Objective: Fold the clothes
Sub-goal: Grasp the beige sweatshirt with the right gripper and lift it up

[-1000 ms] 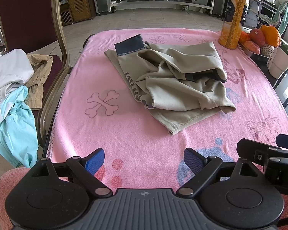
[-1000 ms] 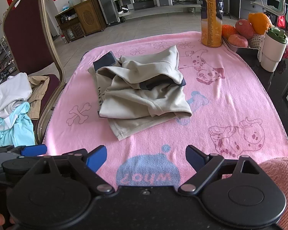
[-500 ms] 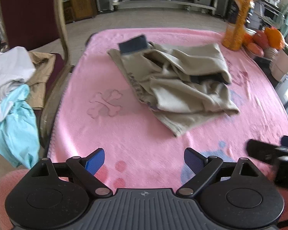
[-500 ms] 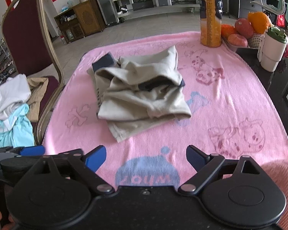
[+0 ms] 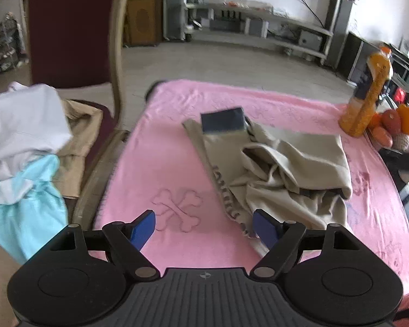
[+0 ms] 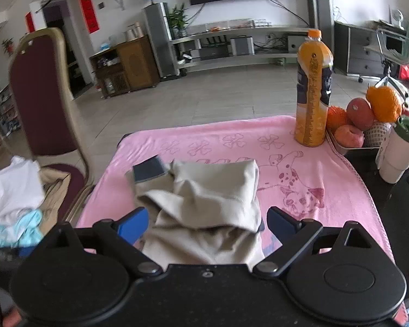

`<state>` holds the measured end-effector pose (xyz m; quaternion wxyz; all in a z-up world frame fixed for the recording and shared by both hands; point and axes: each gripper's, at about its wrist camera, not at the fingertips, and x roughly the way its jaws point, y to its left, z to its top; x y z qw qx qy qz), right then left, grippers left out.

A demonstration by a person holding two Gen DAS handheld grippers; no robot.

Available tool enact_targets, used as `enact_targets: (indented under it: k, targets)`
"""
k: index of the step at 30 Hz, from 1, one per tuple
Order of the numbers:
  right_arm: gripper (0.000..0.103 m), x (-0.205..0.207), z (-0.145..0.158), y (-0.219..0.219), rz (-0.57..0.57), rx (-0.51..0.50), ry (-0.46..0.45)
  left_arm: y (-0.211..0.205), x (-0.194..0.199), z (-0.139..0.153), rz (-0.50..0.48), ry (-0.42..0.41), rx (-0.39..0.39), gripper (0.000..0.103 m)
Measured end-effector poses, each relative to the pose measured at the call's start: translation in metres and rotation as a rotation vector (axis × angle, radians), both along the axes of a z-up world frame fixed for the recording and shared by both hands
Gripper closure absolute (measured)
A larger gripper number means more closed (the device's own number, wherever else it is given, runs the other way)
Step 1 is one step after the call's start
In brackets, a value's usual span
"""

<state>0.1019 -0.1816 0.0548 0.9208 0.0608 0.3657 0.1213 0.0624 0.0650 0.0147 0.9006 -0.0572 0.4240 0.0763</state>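
Left wrist view: the left gripper point(image 5: 204, 229) hangs with its blue pads spread wide, nothing between them, above the pink towel point(image 5: 155, 163). Its right pad sits at the near edge of the crumpled beige garment point(image 5: 283, 169), perhaps brushing it; blur hides contact. Off to its left, a chair point(image 5: 76, 27) holds a clothes pile point(image 5: 21, 141). Right wrist view: the right gripper point(image 6: 207, 223) is likewise parted and empty, just over the garment, with a juice bottle point(image 6: 313, 92) farther ahead to its right.
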Motion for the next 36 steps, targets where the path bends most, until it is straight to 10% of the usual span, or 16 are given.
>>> enact_targets:
  k: [8,16,18,19,20,28,36]
  targets:
    - [0.021,0.049,-0.065,0.031,0.156,-0.219,0.045,-0.003,0.025,-0.044,-0.012,0.097,0.016,0.025]
    - [0.023,0.059,-0.124,0.077,0.373,-0.671,-0.050,0.010,0.029,-0.063,-0.020,0.095,-0.001,0.025]
    - [0.049,0.055,-0.127,0.085,0.433,-0.734,-0.125,0.013,0.030,-0.067,-0.019,0.100,-0.011,0.025]
    - [0.079,0.057,-0.125,0.088,0.441,-0.729,-0.127,0.014,0.031,-0.068,-0.018,0.101,-0.011,0.025]
    - [0.095,0.063,-0.114,0.089,0.424,-0.659,-0.106,0.016,0.031,-0.070,-0.015,0.101,-0.012,0.025]
    - [0.099,0.127,-0.008,0.090,0.134,0.056,0.062,0.040,0.034,-0.071,0.043,0.069,-0.094,0.025]
    - [0.099,0.113,0.222,0.074,-0.054,0.533,-0.337,0.066,0.007,-0.029,0.107,-0.106,-0.156,0.027]
